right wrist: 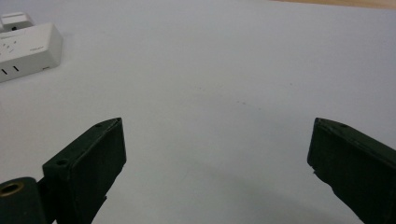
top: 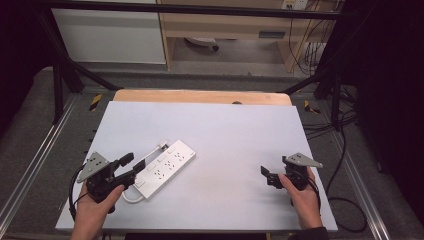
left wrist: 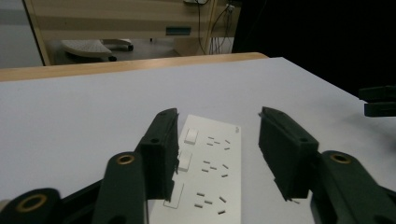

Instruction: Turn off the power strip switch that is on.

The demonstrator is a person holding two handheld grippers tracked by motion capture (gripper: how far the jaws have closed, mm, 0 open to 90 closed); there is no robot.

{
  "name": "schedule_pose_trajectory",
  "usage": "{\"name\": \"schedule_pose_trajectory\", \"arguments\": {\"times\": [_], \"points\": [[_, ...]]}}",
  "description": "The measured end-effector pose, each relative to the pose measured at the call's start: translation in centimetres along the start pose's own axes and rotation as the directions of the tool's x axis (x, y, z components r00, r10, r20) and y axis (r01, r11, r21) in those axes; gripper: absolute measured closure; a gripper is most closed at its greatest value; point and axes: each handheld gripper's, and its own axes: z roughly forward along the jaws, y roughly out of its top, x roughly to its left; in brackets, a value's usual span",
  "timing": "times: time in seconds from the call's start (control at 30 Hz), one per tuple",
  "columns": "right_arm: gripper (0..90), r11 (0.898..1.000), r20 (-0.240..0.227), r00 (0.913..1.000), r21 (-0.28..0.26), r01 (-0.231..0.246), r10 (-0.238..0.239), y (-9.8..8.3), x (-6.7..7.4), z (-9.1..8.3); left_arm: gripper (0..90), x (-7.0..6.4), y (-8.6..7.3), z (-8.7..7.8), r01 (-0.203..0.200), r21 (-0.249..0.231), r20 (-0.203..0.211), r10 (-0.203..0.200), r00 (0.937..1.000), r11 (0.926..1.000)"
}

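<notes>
Centrally for the work in hand, a white power strip [top: 165, 166] lies flat on the pale grey table top [top: 225, 135], left of the table's middle and turned at a slant, its far end pointing up and to the right in the high view. Several rows of sockets and a few square switches show on its upper face. A white cable [top: 131, 198] loops out from the strip's near end, and a white plug [top: 162, 146] lies just beside the strip's far left edge.

At the strip's near end sits the left gripper [left wrist: 219, 149], held in the person's left hand [top: 95, 207]. Its two black jaws stand part-way apart and straddle the strip: in the left gripper view the left jaw is right against the strip's switch-side edge, perhaps touching it, while the right jaw stands clear of the opposite edge, so the pads do not clamp the strip.

Well apart from the strip, toward the right side of the table, the right gripper [right wrist: 217, 154] is held in the person's right hand [top: 302, 197]. Its jaws are spread wide with only bare table between them, and the strip's end shows far off at the upper left of the right gripper view.

Beyond the table's far edge runs a wooden board [top: 200, 96].
</notes>
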Motion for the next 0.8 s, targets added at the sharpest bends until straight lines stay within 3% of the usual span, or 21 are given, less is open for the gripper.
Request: {"name": "schedule_pose_trajectory", "arguments": {"times": [0.33, 0.8], "points": [[4.7, 1.000, -0.010, 0.9999, 0.013, 0.005, -0.005, 0.0, 0.1, 0.3, 67.9, -0.3, 0.9, 0.6, -0.027, -0.024, 0.011, 0.028, 0.9996, 0.9993], [4.8, 1.000, -0.005, 0.9999, 0.026, 0.015, -0.015, 0.0, 0.2, 0.2, 84.8, 0.0, 0.9, 1.5, -0.023, -0.019, 0.022, 0.024, 0.9995, 0.9995]]}}
